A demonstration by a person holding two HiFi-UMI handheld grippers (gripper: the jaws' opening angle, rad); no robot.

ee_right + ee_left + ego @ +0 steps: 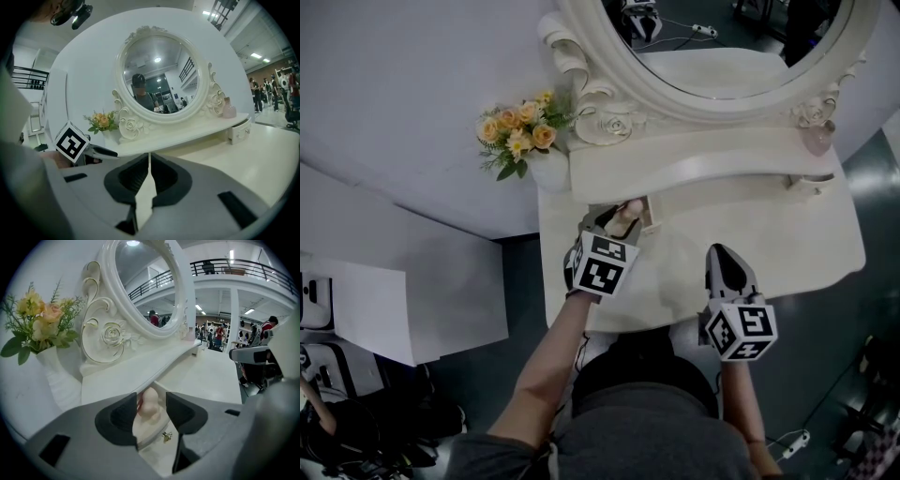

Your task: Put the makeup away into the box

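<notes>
**Item: makeup sponge, standing in the open drawer**

**Location.** We find the makeup sponge (150,405) inside the small drawer (149,437), which is pulled out from under the shelf of the worktop (806,234). We take this drawer for the box of the task. A red sliver shows just to the sponge's left; we cannot tell what it is.

**Attitude.** The sponge is gourd-shaped. In the left gripper view its long axis runs roughly upright, with the narrow rounded end up and the broad base down in the drawer. The top rises above the drawer front.

**Tongs.** The left tongs (617,220) stand apart with the sponge between the pads. We see a clear gap on the right side, and the left pad sits very near the sponge without pressing it. The right tongs (149,159) are together with nothing in them, and rest well apart over the bare worktop.

**Hazards, as we judge them.**
- The sponge looks light and soft, and the near pad could drag or tip it as the tongs draw back, rolling it over the drawer front.
- Since the sponge stands tall, its top could catch under the shelf when the drawer is pushed shut by its knob (166,437).
- A hard shove might topple it against the red thing
</notes>
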